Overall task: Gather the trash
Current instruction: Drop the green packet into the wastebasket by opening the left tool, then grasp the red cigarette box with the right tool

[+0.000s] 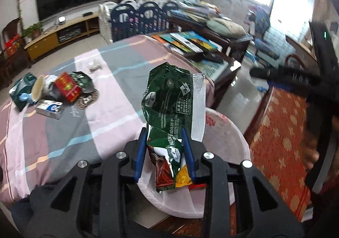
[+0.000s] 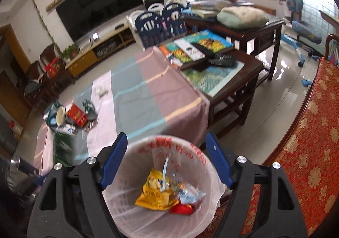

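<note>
Beyond striped tablecloth (image 1: 53,132), green wrapper (image 1: 169,100) between left tool (image 1: 165,153) fingers (over bin (image 1: 233,142)).

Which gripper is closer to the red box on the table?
Left, probably. The left gripper holds a green wrapper above the bin at the table edge; the red box lies across the cloth. The right gripper hangs open over the bin.

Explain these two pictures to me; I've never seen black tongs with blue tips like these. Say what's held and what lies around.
These are hand-held tools, each with a two-fingered claw and a camera looking along it. The left tool's picture shows the left claw pinching a green wrapper above a trash bin lined with a pale bag. The right tool's picture shows the right claw open, holding nothing, above that bin, with a yellow packet inside. More trash lies on the striped tablecloth.
</note>
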